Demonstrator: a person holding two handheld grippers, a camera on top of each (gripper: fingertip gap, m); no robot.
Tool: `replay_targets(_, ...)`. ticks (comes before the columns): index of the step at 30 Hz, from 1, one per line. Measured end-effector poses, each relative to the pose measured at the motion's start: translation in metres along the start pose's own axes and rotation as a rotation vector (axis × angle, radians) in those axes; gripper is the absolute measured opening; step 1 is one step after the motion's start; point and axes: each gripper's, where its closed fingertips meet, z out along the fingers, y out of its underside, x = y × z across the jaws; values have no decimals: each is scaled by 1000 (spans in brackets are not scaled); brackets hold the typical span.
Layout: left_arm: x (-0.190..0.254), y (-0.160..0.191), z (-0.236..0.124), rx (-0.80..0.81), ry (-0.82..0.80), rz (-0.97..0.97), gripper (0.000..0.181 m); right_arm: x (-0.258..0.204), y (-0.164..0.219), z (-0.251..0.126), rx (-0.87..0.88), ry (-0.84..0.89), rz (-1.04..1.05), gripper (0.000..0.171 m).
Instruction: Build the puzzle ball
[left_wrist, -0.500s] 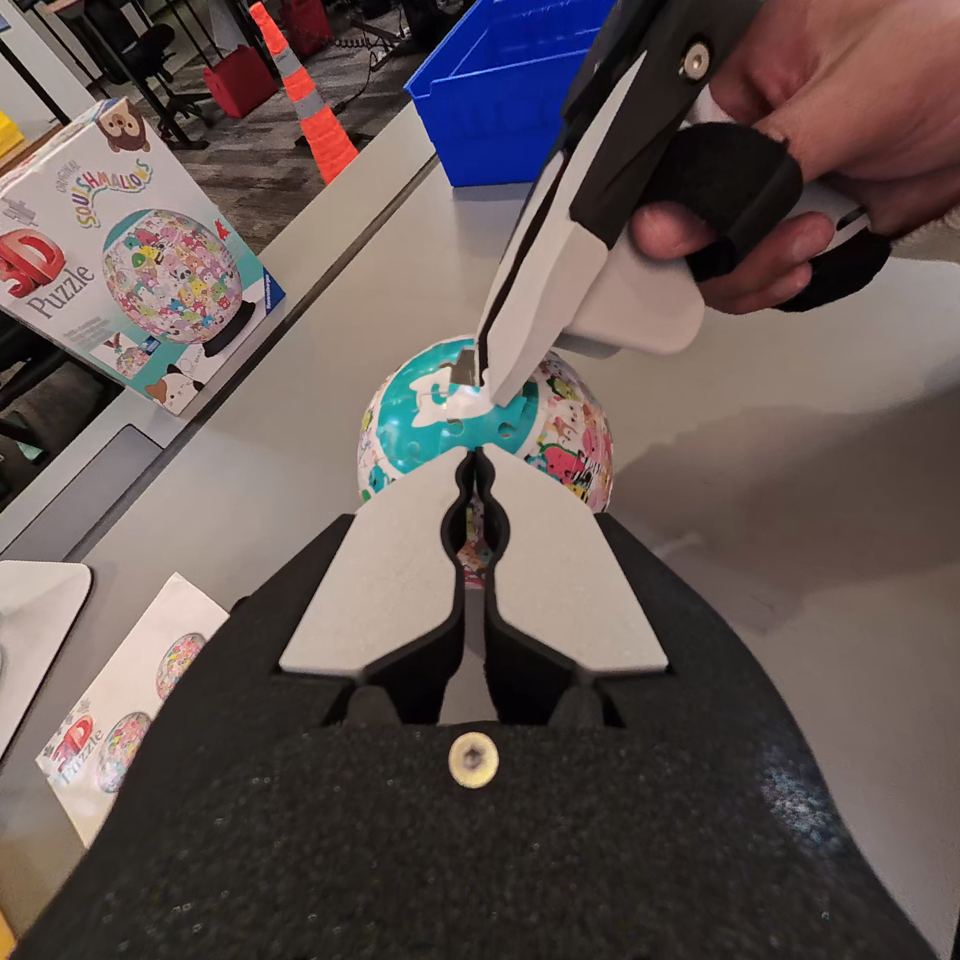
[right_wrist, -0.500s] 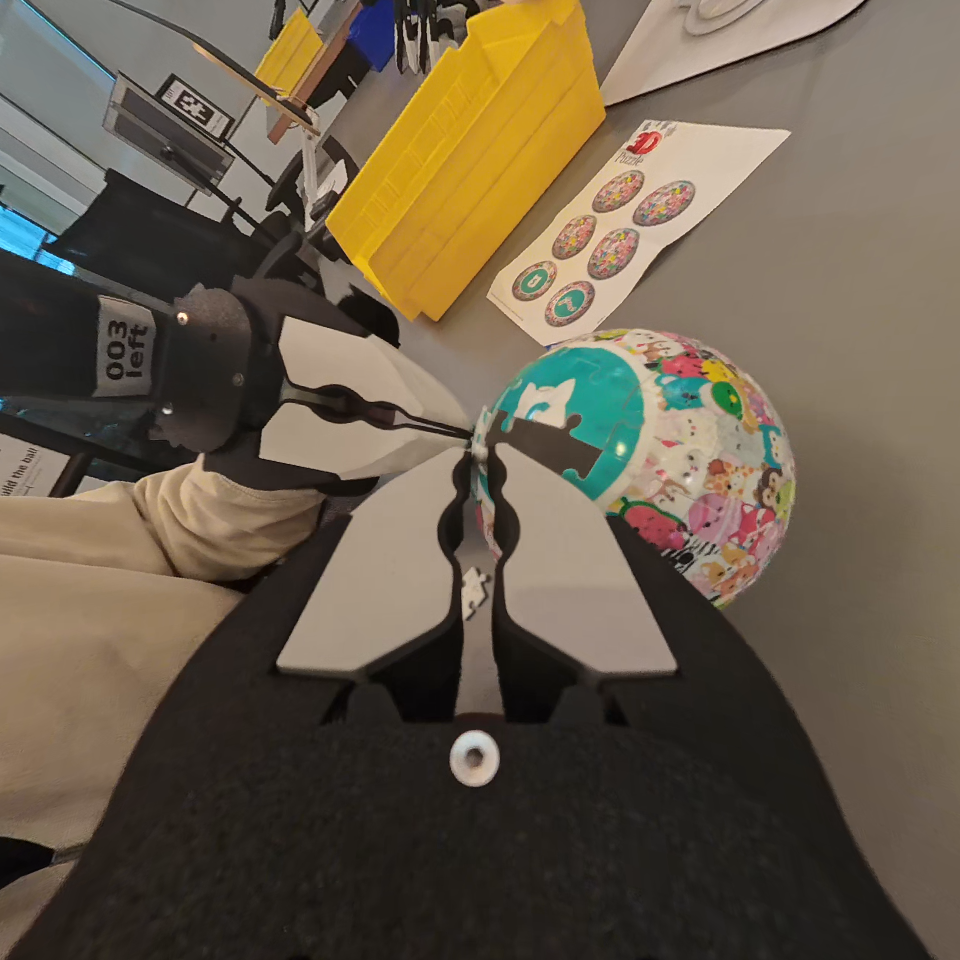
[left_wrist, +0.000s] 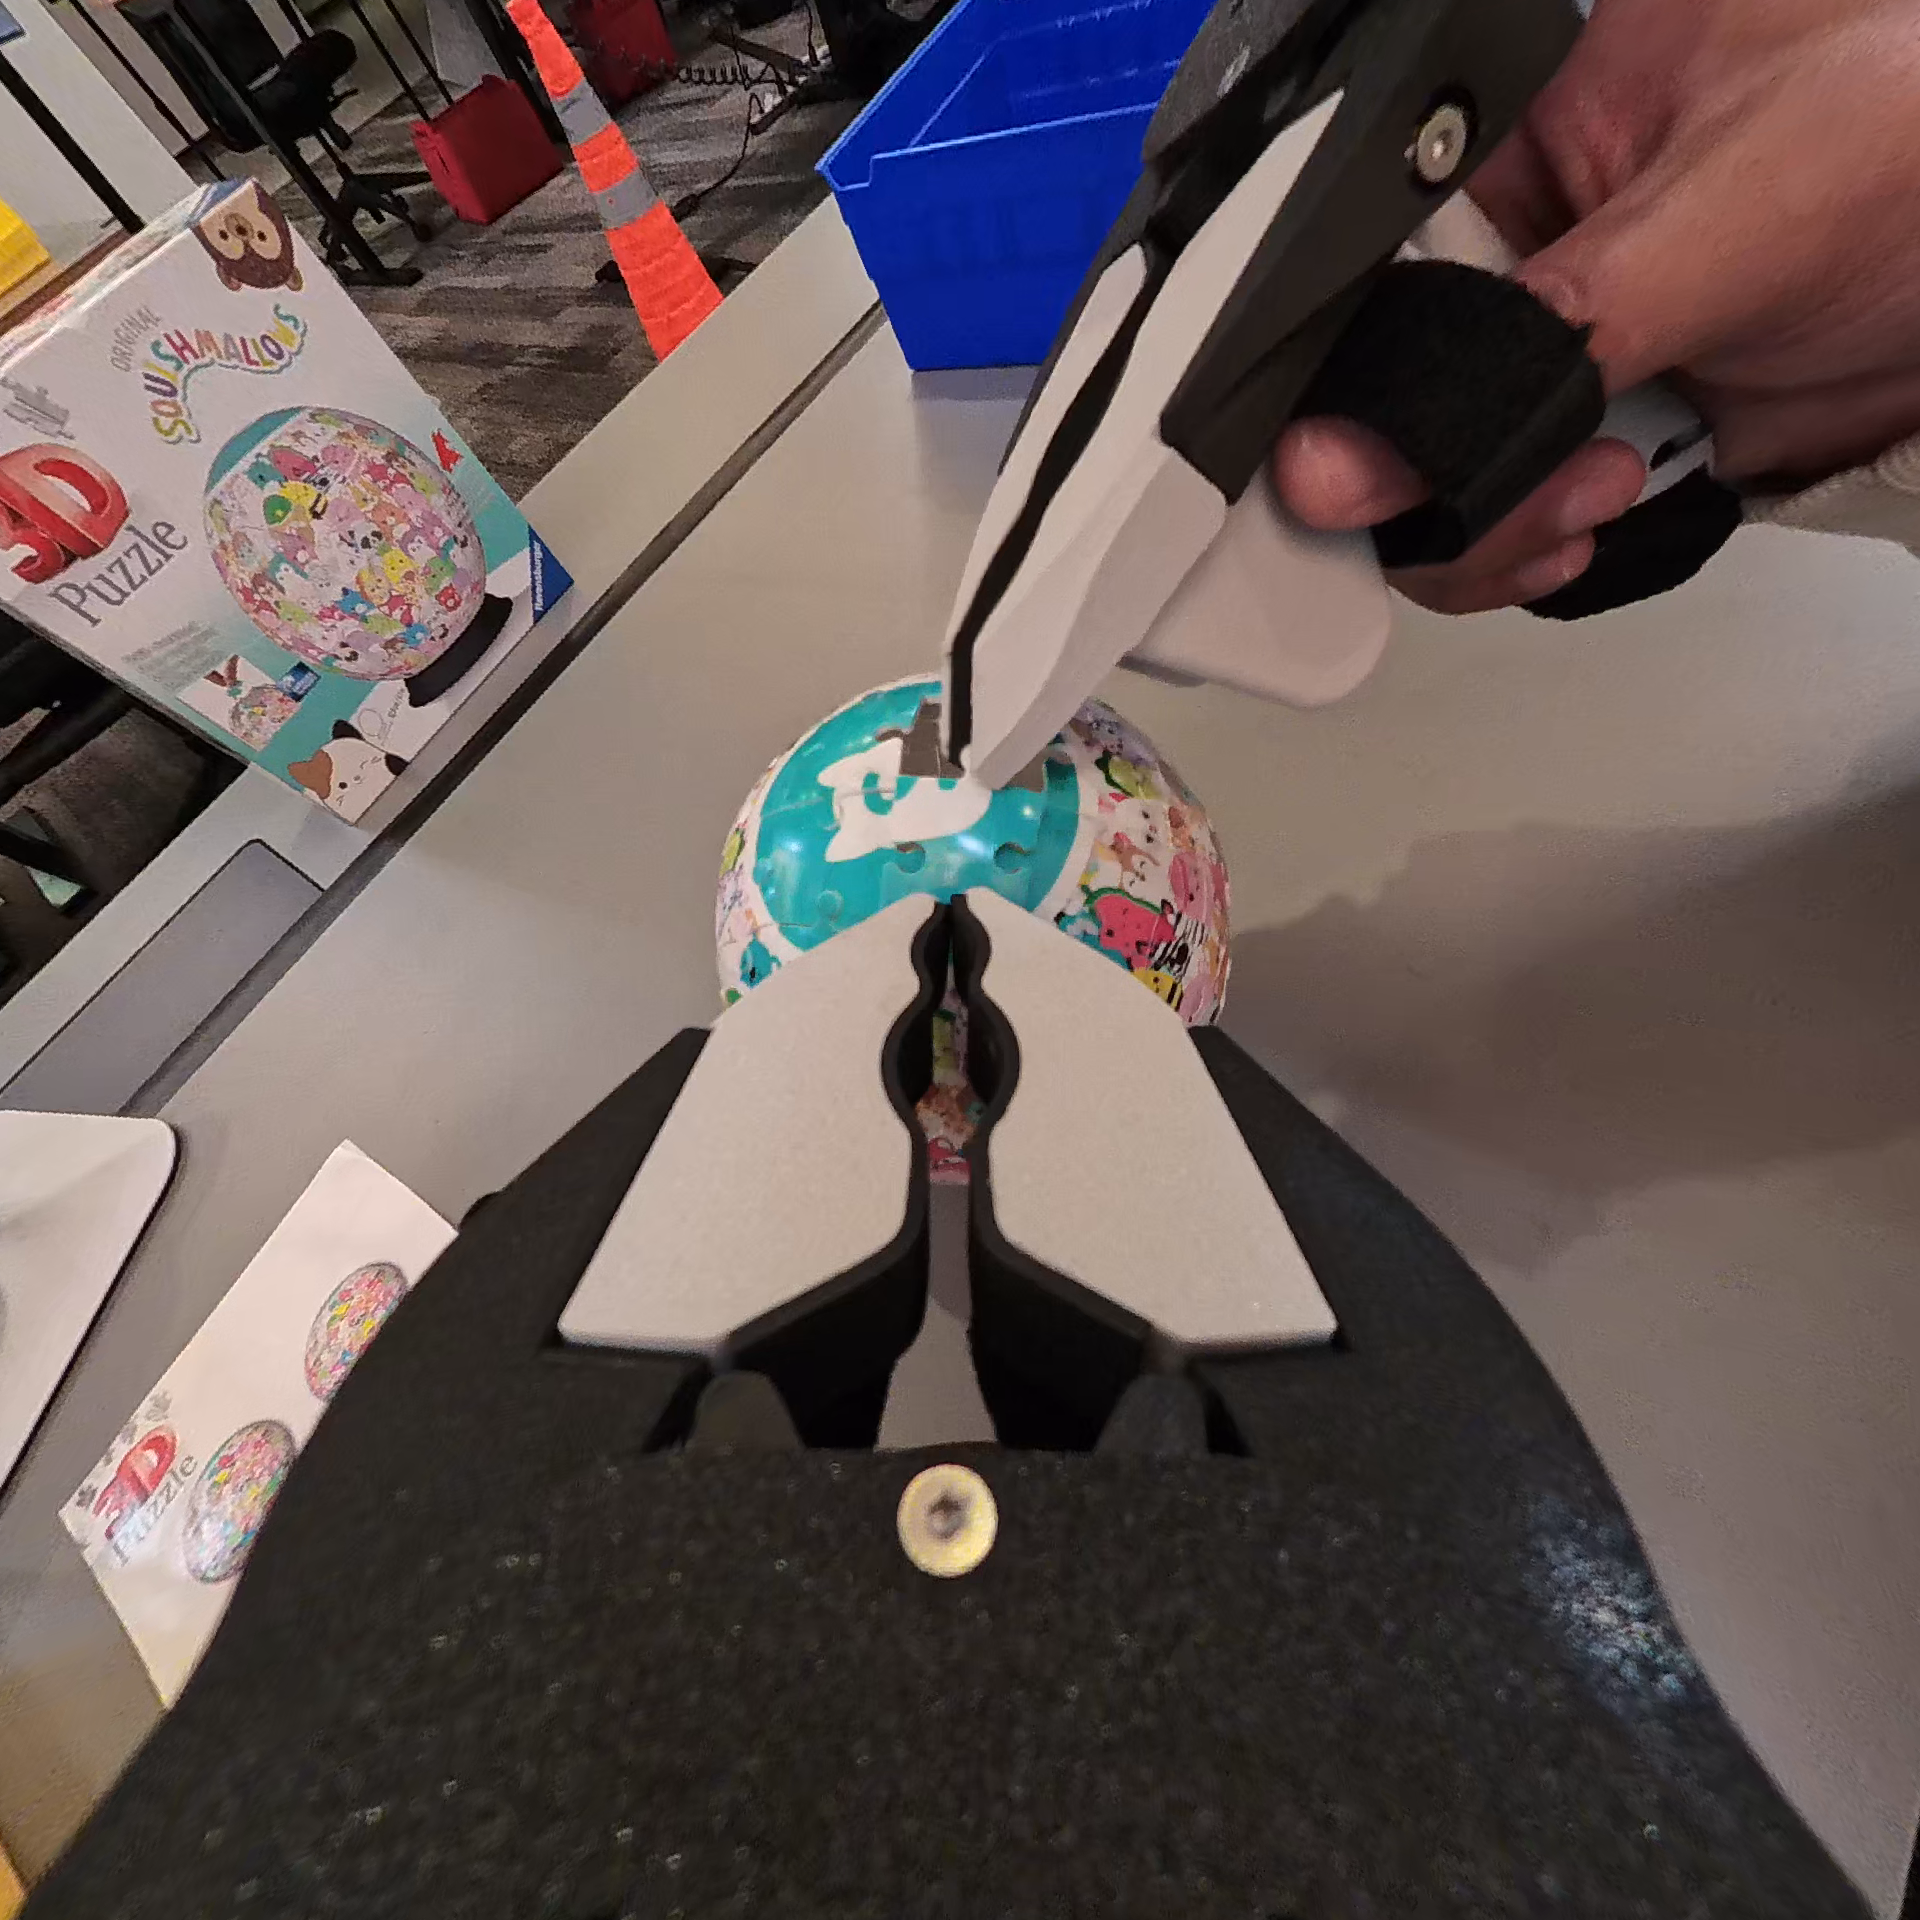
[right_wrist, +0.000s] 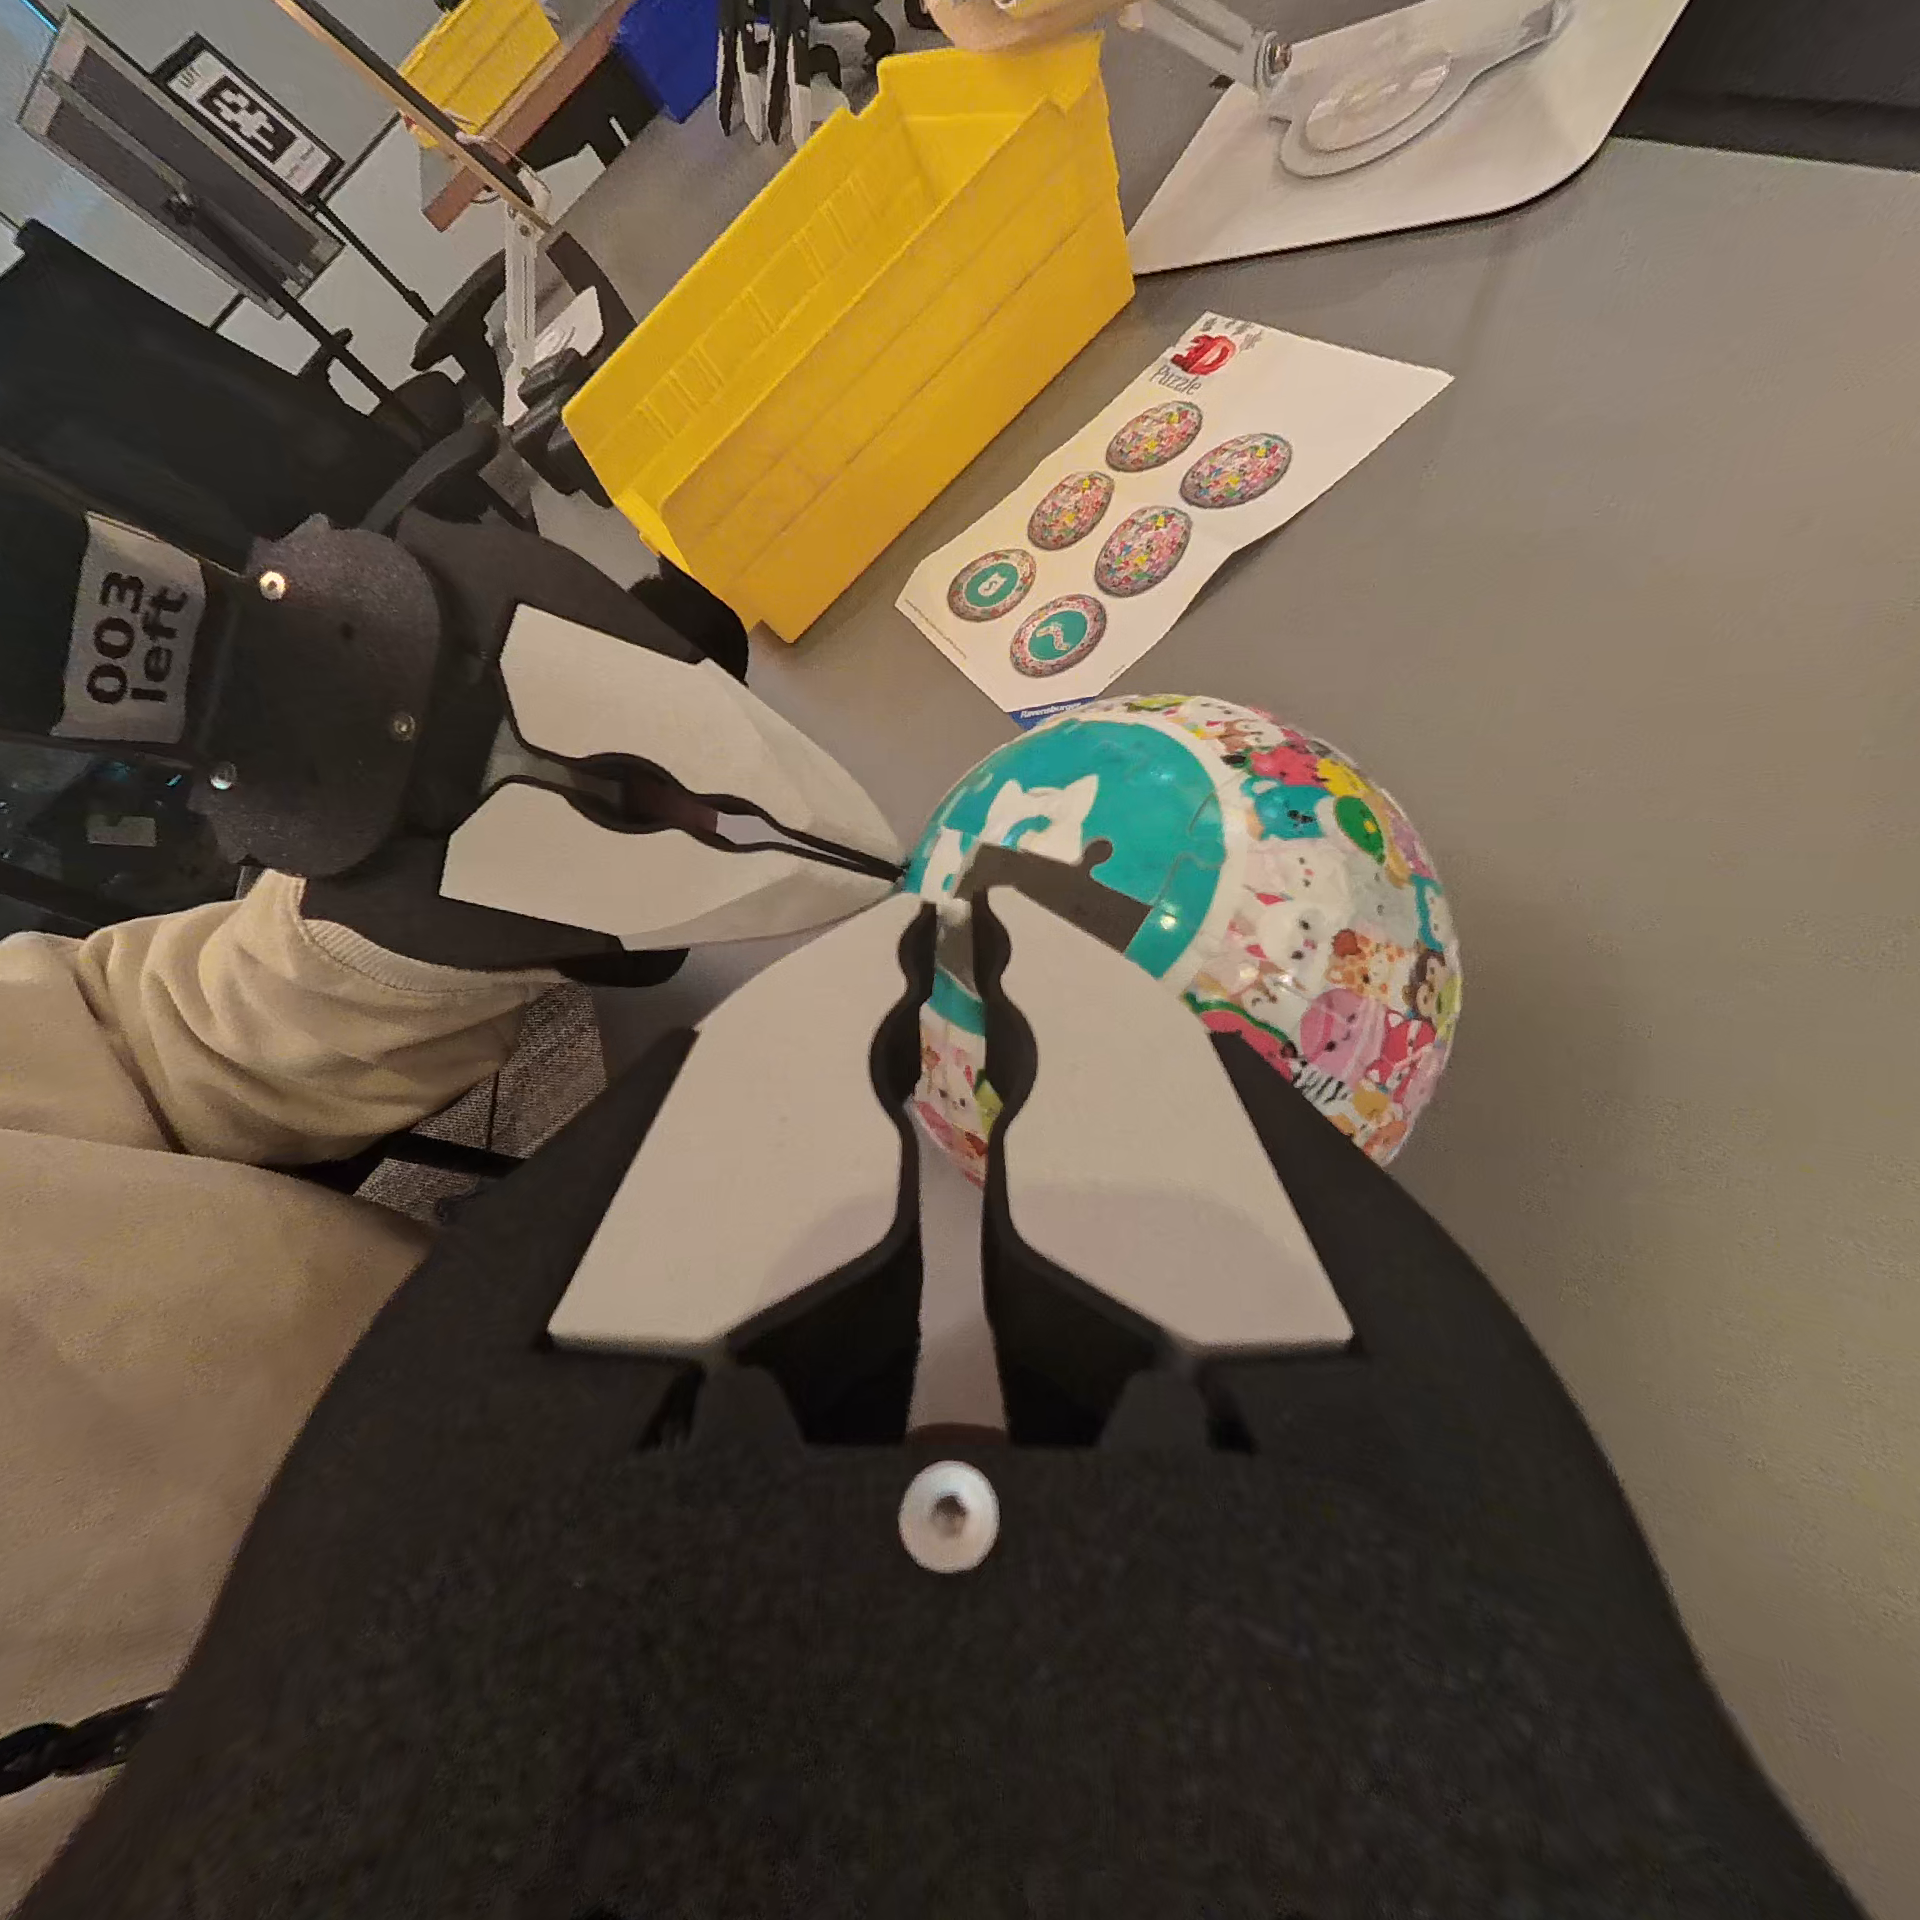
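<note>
Puzzle ball (left_wrist: 1049, 883) on table (left_wrist: 1558, 935), yellow bin (right_wrist: 862, 343), blue bin (left_wrist: 987, 197)

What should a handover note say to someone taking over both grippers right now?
Left gripper: shut, tips against the puzzle ball at its side.
Right gripper: shut on a white piece, held at the gap in the teal cap.
The ball sits on the grey table, nearly complete.
Left to do: seat the piece, check that the dark gap is closed.
</note>
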Motion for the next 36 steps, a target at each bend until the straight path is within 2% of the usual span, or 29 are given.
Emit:
replay_targets(10, 2, -4, -2, 8, -2, 3, 0, -1, -2, 0, -6, -53, 17, 4)
replay_targets(16, 1, -2, 2, -5, -13, 20, 0, 5, 0, 1, -8, -1, -20, 6)
replay_targets(20, 1, -3, 3, -6, -7, 9, 0, 6, 0, -5, -13, 67, -103, 7)
replay_targets(24, 1, -3, 4, -7, -7, 11, 0, -6, -15, -9, 87, 72, -230, 7)
replay_targets(28, -1, -3, 3, -2, -13, -8, 0, -5, -5, 4, 18, 142, -358, 0)
replay_targets(30, -2, -4, 0, 12, -10, -25, 0, -1, 2, 9, -22, 173, -381, 0)
replay_targets(36, -2, -1, 2, 4, -1, -27, 0, -14, -4, 6, 15, 135, -396, 0)
